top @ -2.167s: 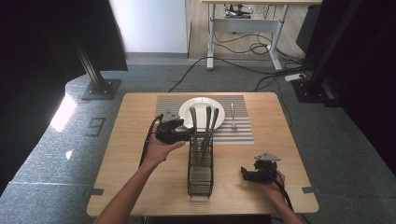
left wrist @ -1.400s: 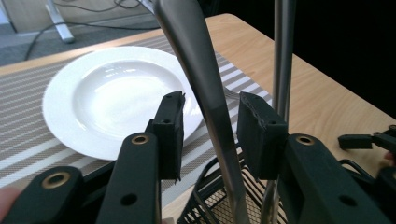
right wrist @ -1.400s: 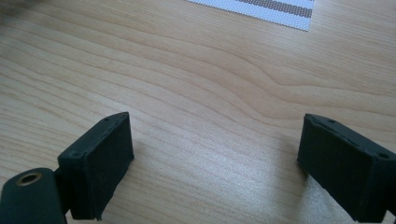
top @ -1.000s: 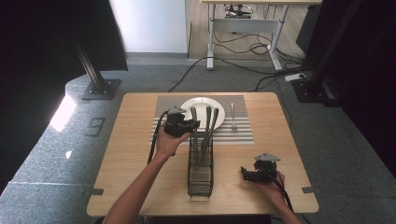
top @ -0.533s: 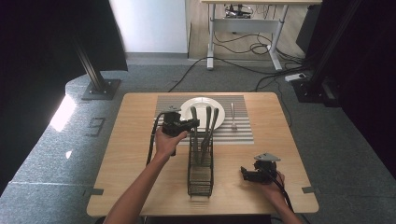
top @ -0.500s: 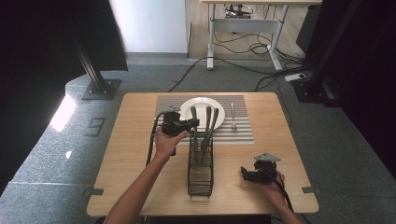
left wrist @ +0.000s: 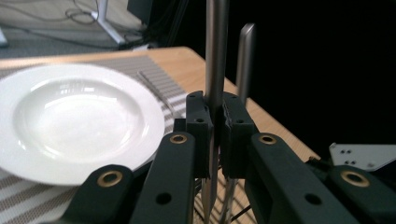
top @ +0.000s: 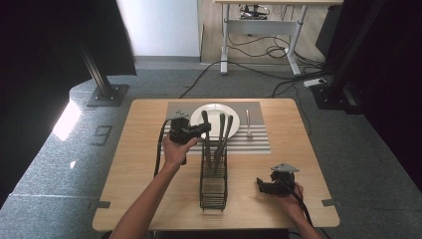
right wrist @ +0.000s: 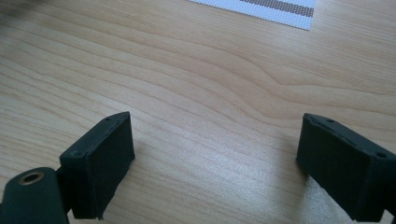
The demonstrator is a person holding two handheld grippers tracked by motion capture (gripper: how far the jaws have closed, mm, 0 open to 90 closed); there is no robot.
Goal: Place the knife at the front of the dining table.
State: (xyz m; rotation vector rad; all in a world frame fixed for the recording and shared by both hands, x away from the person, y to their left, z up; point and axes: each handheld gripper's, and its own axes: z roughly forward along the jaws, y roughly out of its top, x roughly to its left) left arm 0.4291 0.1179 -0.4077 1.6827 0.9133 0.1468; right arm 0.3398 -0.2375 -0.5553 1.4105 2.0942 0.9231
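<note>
Left gripper (top: 201, 130) has moved from beside the rack (top: 213, 180) to the leftmost handle (left wrist: 215, 51) standing in it. Jaws are now clamped on that handle, as the left gripper view shows; the utensil sits upright in the rack's far end, its working end hidden inside the wire. Judgement: the grasp is made and a lift out of the rack is the likely next step, possibly toward the plate (top: 215, 115). The pull should run straight up, since the neighbouring handle (left wrist: 244, 60) stands just beside the held one.

Right gripper (top: 265, 185) rests on the table (top: 144, 149) near the front right corner, well apart from the rack. Its jaws are spread wide with nothing between them.

Count:
- Utensils in rack: three.
- Fork (top: 248, 123): one, lying on the mat (top: 256, 139) right of the plate.
- Plate: one.
- Mat: one, striped.
- Rack: one.
</note>
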